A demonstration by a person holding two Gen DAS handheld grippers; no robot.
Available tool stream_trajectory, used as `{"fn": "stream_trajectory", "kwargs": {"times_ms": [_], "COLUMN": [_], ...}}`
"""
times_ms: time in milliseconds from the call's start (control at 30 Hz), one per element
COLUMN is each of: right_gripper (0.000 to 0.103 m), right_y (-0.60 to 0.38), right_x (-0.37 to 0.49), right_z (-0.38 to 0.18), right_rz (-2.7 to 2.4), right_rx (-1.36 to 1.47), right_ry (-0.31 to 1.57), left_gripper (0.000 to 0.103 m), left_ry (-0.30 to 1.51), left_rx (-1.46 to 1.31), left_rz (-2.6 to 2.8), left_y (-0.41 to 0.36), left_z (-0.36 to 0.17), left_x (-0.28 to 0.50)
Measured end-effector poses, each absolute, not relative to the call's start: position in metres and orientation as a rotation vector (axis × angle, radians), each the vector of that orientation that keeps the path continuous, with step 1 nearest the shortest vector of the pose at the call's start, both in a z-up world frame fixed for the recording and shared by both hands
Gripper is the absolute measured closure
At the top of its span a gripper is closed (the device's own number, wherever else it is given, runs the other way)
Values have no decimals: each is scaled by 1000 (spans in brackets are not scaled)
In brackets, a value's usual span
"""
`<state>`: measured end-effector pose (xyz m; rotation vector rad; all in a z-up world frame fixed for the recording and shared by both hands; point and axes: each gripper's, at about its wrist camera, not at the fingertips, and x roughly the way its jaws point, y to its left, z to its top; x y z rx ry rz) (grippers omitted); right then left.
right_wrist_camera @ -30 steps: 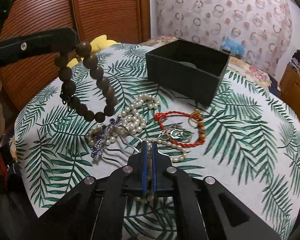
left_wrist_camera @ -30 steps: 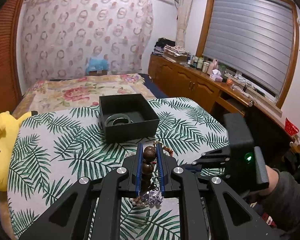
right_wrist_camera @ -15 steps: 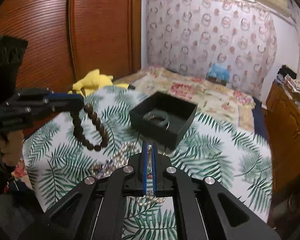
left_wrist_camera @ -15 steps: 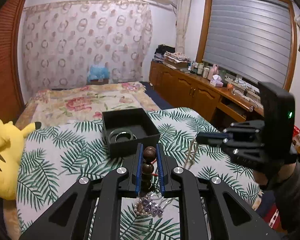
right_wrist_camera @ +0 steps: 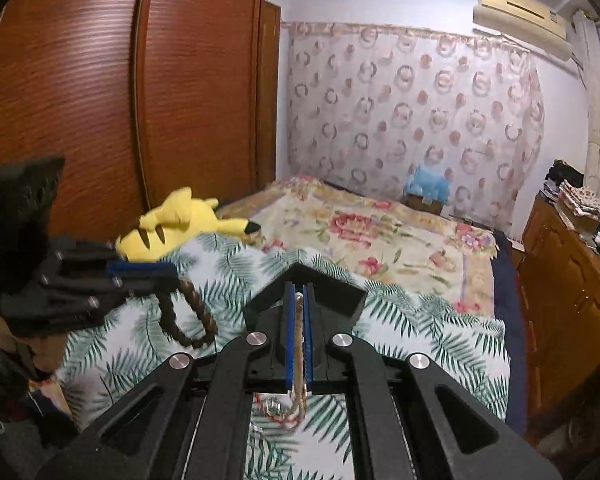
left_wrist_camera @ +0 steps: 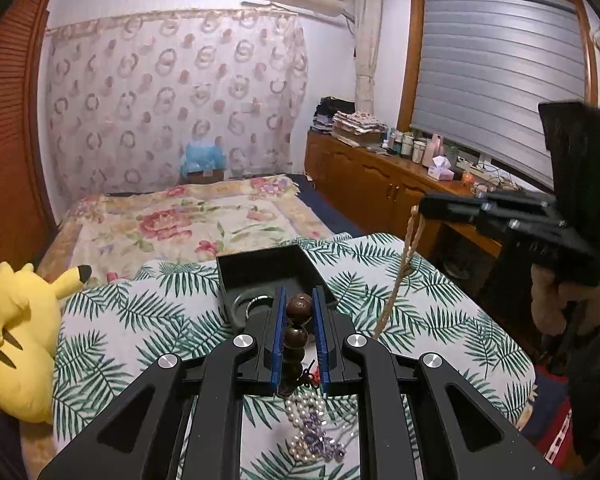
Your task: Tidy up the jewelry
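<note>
**beadbox_k:** So how far along is this? Looks like both hands are busy.

**tidy_rin:** Yep, both loaded. The left gripper is pinched down on a dark wooden bead bracelet — a couple of beads sit right between the blue pads and the rest dangles underneath. From the right wrist view you can see that loop hanging free in the air, though it's smeared by motion blur. The right gripper is closed nearly all the way on a thin strand, I'd guess the pearl necklace, which trails down from the tips toward the palm-leaf cloth.

**beadbox_k:** And the box?

**tidy_rin:** The black box is open, sitting just ahead of the left gripper. There's one ring-shaped piece, maybe a bangle, already inside, so I'd call that one item sorted. Can't tell if anything else is in there; the gripper hides part of it.

**beadbox_k:** So what's left?

**tidy_rin:** Both held pieces aren't in yet, and there's a tangle on the cloth below — a purple crystal piece mixed with pearls, plus a bit of red cord. My read: early-to-middle, most of the pile not yet boxed.
</note>
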<state>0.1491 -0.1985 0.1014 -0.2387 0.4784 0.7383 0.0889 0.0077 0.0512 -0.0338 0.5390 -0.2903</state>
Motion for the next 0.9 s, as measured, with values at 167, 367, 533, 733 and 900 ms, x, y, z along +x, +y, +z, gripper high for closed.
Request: {"fn": "stream_trajectory", "kwargs": {"times_ms": [167,367,533,733,900], "right_gripper": [99,99,103,103,103], "right_y": [-191,-183,-174,-167,-166], "right_x": [164,187,213,240,245], "right_z": [127,147,152,132,99], "right_rz": [726,711,718,695,678], "right_rx": [-230,-210,-182,-181,-197], "right_ry": [436,425,445,508,568], "left_gripper": [91,91,91,91,91], "left_ry": [524,522,533,556,563], "left_rx": [-23,-1,1,-18,-10], "left_rz": [-282,-271,-268,-267,-259], "left_y": [6,2,1,4,4], "left_z": [64,72,71,63,59], "left_x": [105,128,139,148,157]}}
